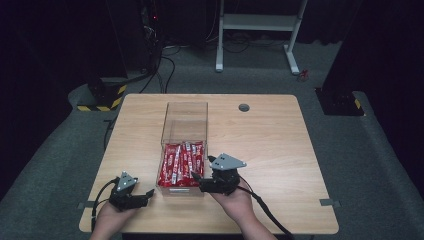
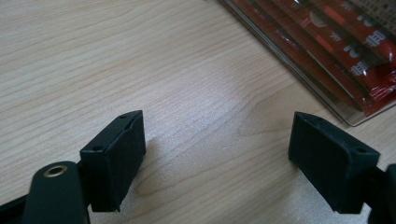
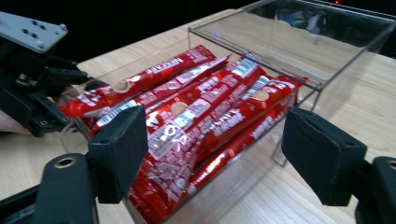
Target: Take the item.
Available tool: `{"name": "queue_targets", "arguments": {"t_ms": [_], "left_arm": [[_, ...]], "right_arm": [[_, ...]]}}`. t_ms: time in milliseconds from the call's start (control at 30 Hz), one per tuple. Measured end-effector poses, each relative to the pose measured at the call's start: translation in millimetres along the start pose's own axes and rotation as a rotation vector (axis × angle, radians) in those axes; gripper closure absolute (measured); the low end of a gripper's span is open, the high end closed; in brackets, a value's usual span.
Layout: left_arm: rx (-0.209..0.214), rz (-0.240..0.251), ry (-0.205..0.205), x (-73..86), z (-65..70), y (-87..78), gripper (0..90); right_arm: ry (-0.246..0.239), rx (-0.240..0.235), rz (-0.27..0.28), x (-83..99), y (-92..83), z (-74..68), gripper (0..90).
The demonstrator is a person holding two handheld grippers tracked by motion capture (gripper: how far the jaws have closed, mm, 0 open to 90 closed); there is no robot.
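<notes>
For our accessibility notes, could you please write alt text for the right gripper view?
The right gripper, jaws open, points at a clear plastic box whose near section is packed with long red snack packets. The box stands on a light wooden table, and the left gripper sits beyond it.

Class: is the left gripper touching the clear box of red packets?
Apart. The left gripper view shows the open left gripper over bare table, with wood between it and the clear box.

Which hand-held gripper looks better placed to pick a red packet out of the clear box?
Probably the right hand-held gripper: it is open beside the clear box, aimed at the red packets. The left hand-held gripper faces bare table.
</notes>
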State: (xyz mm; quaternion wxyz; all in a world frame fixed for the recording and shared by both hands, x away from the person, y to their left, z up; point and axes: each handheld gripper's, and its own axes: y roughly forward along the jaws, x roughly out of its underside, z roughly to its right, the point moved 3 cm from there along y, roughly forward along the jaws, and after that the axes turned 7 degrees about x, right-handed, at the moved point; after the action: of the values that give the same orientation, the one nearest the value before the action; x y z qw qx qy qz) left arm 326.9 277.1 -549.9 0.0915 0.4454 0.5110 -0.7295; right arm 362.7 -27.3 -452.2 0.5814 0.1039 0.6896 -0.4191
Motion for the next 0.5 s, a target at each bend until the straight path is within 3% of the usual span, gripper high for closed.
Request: {"name": "queue_targets", "arguments": {"t_ms": [133, 500], "left_arm": [[0.002, -0.002, 0.003, 0.2, 0.1, -0.5, 19.3], [0.0, 0.0, 0.001, 0.7, 0.7, -0.8, 19.4]], "right_arm": [[0.016, -0.026, -0.003, 1.5, 3.1, -2.4, 26.4], [0.038, -0.043, -0.01, 5.7, 4.7, -7.8, 38.6]]}}
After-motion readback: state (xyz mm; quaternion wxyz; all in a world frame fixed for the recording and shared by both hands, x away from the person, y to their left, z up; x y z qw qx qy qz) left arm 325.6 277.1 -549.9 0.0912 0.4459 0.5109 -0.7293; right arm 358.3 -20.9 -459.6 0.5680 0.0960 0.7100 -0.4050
